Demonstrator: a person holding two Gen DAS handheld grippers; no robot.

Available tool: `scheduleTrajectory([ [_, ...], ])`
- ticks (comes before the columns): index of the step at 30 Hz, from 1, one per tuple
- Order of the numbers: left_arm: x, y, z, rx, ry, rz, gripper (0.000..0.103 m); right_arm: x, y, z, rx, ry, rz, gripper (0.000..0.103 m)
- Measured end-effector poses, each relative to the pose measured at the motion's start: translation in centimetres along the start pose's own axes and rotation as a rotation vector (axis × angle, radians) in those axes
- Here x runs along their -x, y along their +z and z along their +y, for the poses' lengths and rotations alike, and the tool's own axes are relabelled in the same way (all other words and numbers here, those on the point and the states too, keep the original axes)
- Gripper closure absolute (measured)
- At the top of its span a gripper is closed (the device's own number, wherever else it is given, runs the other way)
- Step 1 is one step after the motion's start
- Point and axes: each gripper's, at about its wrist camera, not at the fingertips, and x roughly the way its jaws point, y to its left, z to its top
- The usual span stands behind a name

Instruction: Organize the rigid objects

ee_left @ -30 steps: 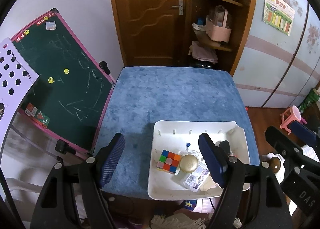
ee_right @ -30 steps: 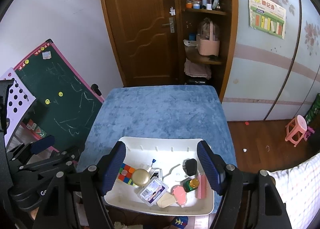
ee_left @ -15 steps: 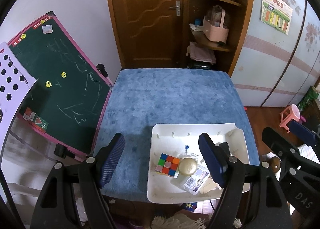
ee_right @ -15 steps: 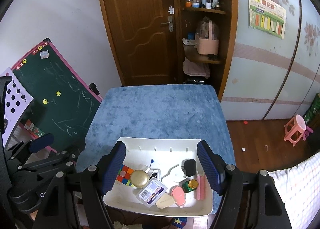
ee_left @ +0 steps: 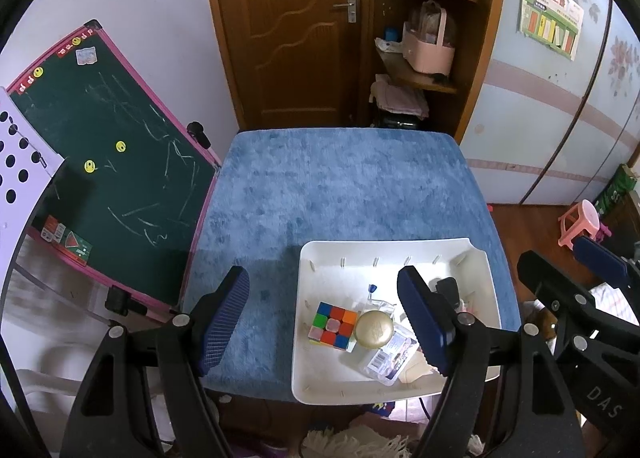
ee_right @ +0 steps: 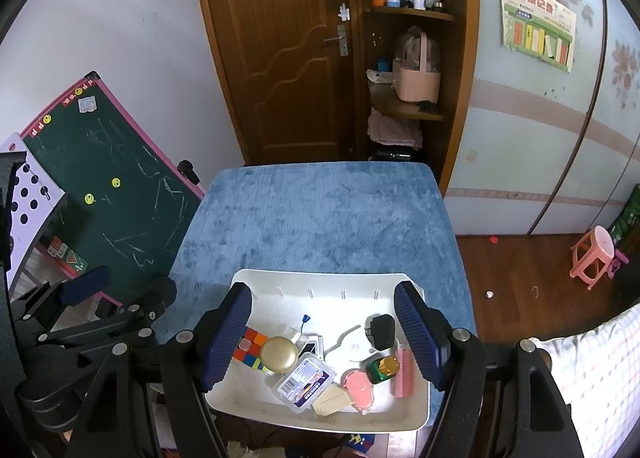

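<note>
Holding both our left gripper (ee_left: 322,314) and right gripper (ee_right: 326,332) wide and empty, we see everything lying in one white tray (ee_right: 320,286) at the near edge: one puzzle cube (ee_right: 251,348), one gold lid (ee_right: 279,354), one charger (ee_right: 380,332), several more. Beyond, the blue table (ee_right: 320,218) lies bare, fitting gathering done or laying-out ahead.

white tray (ee_right: 256,402), multicoloured cube (ee_left: 332,325), gold lid (ee_right: 279,354), possibly pink comb (ee_right: 403,374).
</note>
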Motion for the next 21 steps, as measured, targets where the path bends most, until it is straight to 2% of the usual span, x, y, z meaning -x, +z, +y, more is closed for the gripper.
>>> scheduleTrajectory([
  [21, -0.39, 0.03, -0.35, -0.001, 0.004, 0.013, 0.024, -0.86, 0.35, -0.44, -0.004, 0.01, 0.024, 0.028],
])
